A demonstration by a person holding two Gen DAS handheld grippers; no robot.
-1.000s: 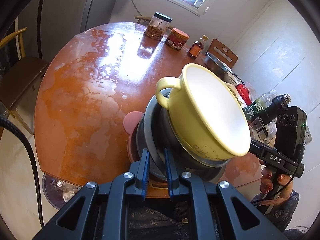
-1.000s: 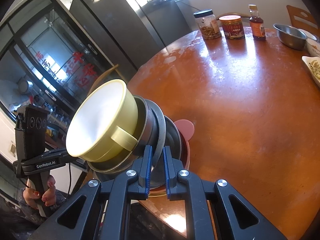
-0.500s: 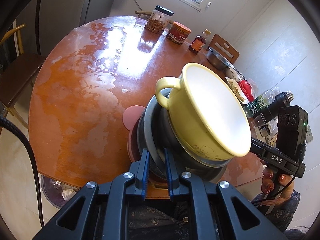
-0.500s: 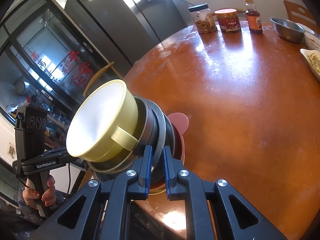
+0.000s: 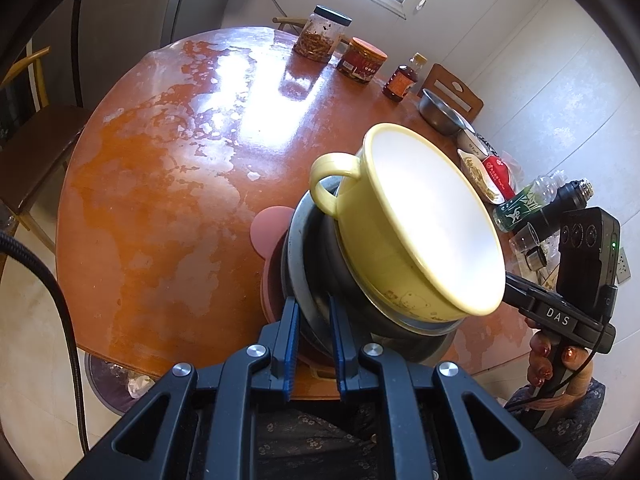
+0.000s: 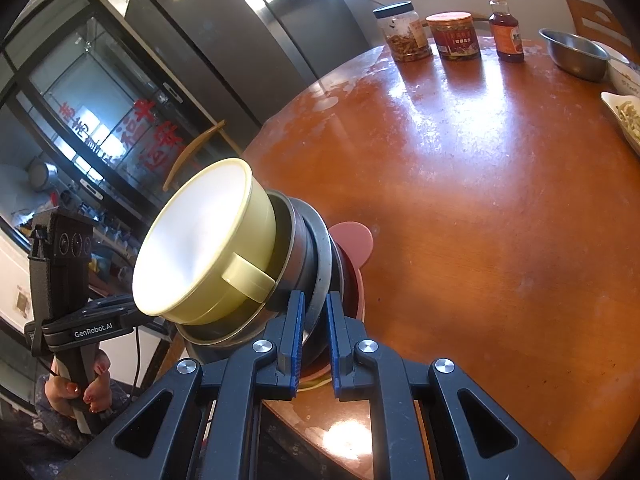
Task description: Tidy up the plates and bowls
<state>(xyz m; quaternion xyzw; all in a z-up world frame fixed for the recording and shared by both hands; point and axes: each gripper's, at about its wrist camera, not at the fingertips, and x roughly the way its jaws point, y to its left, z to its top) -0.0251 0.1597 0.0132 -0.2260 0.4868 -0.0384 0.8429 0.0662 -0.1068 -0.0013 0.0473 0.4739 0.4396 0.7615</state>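
The stack of bowls and plates (image 5: 360,280) sits mid-frame, both the left gripper (image 5: 314,344) and right gripper (image 6: 314,340) clamped on its rims, above a worn round orange table (image 5: 168,184); window upper right, fridge (image 6: 224,40) upper left

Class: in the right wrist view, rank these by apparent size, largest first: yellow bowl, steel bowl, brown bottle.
1. yellow bowl, though nearness inflates it.
2. steel bowl.
3. brown bottle.

You have a nested stack (image 5: 320,280) tilted on edge over the table's near rim: a yellow handled bowl (image 5: 420,220) foremost, grey metal bowls (image 6: 316,256) behind, and a pink plate (image 5: 270,226) rearmost, its ear at ten o'clock.
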